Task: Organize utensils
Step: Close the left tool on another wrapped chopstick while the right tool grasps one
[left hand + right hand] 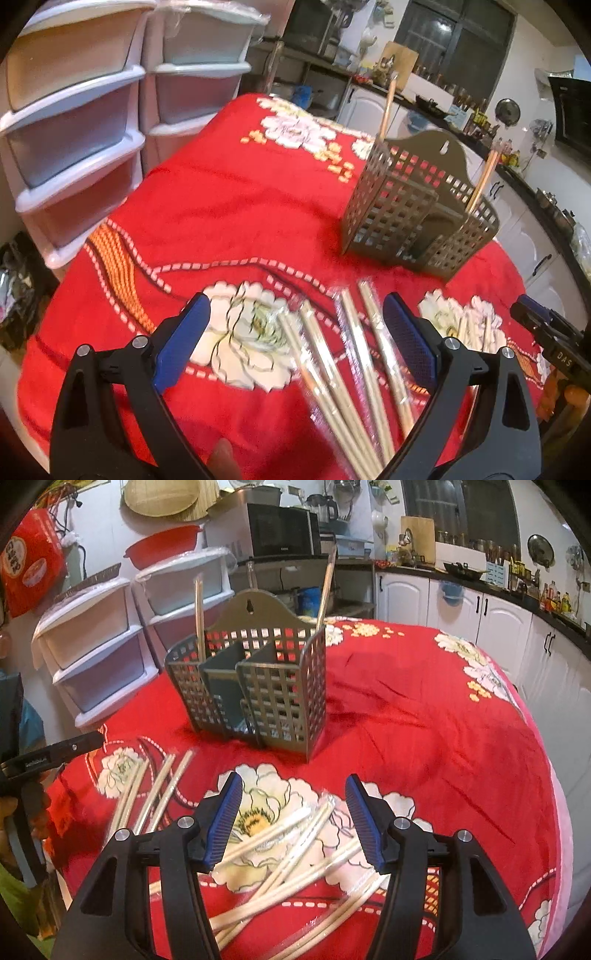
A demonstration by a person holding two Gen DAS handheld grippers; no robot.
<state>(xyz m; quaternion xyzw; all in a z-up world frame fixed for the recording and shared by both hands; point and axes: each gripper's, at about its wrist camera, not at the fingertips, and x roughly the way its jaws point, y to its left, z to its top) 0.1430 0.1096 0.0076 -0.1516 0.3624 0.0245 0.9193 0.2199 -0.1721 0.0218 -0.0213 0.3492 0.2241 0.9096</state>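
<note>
The left tool (295, 332) hangs wide open over the desk (229, 206), its blue pads spread far apart and nothing between them; one blue pad (183, 341) shows at the left, the other at the right. Right below and between its fingers lie several pairs of wrapped chopsticks (343, 376), fanned out on the red flowered cloth, some passing under the right finger. Ahead of this tool and to its right stands the grey holder (410, 214), a slotted box with compartments and a tall back plate, upright on the cloth. One chopstick (387, 107) sticks up from its far left corner and another pair (484, 181) leans out at its right side. Far to the left of the tool are stacked plastic drawers (74, 122). The right tool (293, 819) is likewise open wide and holds nothing. Under it and between its fingers lies a loose heap of wrapped chopsticks (291, 853), crossing one another on a white flower of the cloth. A second small group of chopsticks (155, 790) lies to its left, near the tip of the other tool. Straight ahead of the right tool, slightly left, stands the holder (258, 686), with one chopstick upright in the left compartment and one in the right rear corner.
</note>
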